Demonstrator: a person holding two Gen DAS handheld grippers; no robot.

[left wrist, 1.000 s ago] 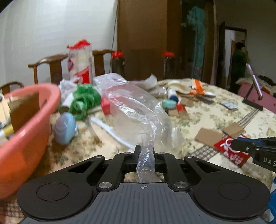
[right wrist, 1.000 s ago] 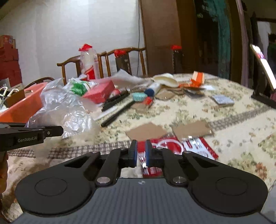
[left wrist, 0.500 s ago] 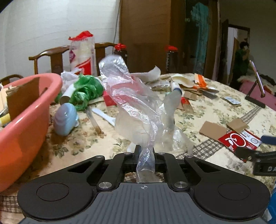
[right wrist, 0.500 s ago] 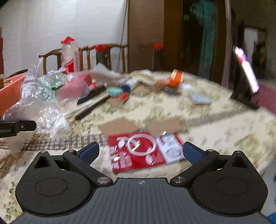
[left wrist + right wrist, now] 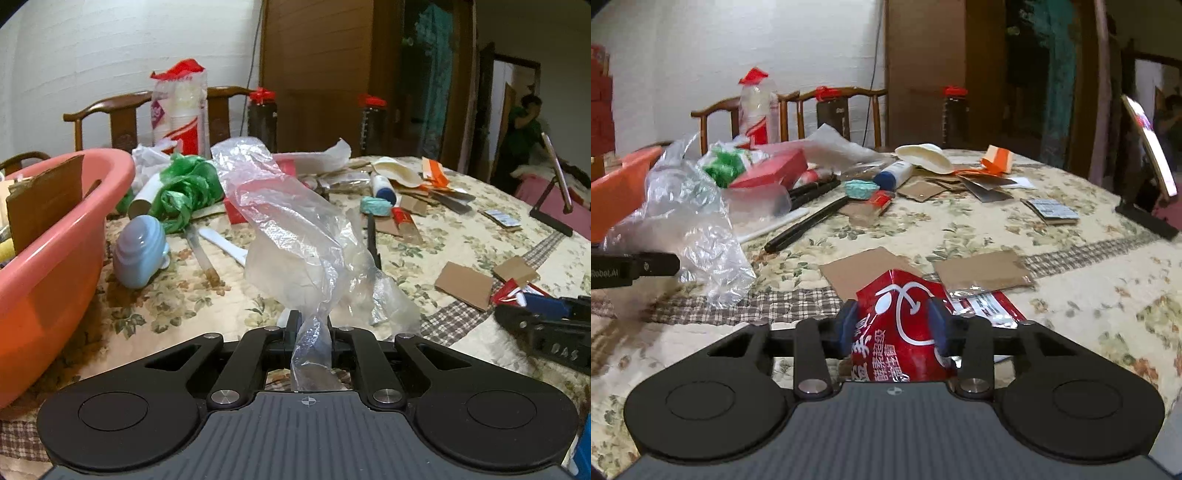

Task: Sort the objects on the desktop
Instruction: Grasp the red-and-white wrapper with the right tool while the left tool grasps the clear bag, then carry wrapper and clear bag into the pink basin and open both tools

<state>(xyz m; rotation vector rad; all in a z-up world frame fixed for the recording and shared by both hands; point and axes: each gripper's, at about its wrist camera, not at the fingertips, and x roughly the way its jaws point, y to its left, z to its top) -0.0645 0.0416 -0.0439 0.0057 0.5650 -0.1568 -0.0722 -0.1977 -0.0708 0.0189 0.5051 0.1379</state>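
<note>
- Left gripper (image 5: 312,325) jaws opening, clear plastic bag (image 5: 295,236) still pinched between them, billowing ahead
- Right gripper (image 5: 893,325) jaws closing on red packet (image 5: 899,325), buckled between its pads

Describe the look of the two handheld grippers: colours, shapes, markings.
Both grippers are matte black: a ribbed grey-black top plate, two round discs at the sides, angular linkage arms with silver screws. The right gripper has blue pads; the left gripper bears white "Robot.AI" lettering on its side.
</note>
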